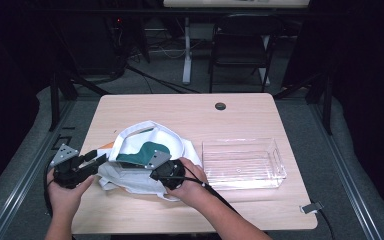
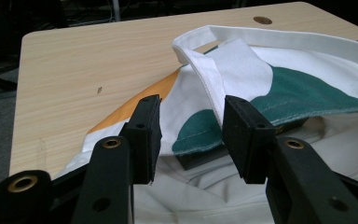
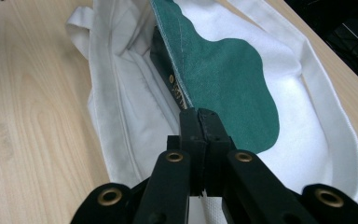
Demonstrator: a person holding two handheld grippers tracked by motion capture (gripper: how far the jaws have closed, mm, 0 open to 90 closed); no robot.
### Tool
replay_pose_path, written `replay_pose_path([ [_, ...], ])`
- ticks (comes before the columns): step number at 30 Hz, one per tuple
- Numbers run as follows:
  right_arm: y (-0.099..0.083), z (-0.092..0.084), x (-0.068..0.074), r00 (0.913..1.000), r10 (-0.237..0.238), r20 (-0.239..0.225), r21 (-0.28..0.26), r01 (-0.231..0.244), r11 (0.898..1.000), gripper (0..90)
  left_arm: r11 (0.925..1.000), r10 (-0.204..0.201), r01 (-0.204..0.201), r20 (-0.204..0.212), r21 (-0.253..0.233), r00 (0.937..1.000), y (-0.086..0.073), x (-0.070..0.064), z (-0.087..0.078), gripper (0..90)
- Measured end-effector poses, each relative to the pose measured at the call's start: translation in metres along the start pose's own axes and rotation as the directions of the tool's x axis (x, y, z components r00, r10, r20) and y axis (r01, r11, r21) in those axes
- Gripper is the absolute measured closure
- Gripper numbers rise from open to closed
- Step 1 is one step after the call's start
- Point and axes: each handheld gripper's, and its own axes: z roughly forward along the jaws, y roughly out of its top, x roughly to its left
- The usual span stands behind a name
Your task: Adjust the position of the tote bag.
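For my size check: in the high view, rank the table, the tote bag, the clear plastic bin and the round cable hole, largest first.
1. table
2. tote bag
3. clear plastic bin, close to the bag in spread, so this pair is unsure
4. cable hole

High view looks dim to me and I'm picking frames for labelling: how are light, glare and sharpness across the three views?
High view: the table is evenly lit, the surroundings are near black, and the clear bin shows pale glare. Left gripper view: the tote bag is sharp, the fingers slightly soft. Right gripper view: bright, with the cloth crisp.
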Motion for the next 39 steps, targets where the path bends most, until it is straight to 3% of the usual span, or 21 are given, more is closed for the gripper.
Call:
replay_pose_path([
  [5, 0.003, -0.001, -0.005, 0.9997, 0.023, 0.004, -0.020, -0.023, 1.000, 89.8, 0.9997, 0.025, -0.024, -0.028, 0.008, 0.9993, -0.001, 0.000, 0.000, 57.4],
  [17, 0.010, -0.006, -0.015, 0.9993, 0.030, 0.022, -0.025, -0.030, 0.999, 89.8, 0.9982, 0.058, -0.057, -0.072, 0.019, 0.9957, -0.003, 0.001, 0.001, 53.4],
  [39, 0.025, -0.009, -0.035, 0.9968, 0.036, 0.072, -0.038, -0.033, 0.999, 89.8, 0.9984, 0.054, -0.052, -0.074, 0.021, 0.9958, -0.004, 0.001, 0.002, 53.0],
])
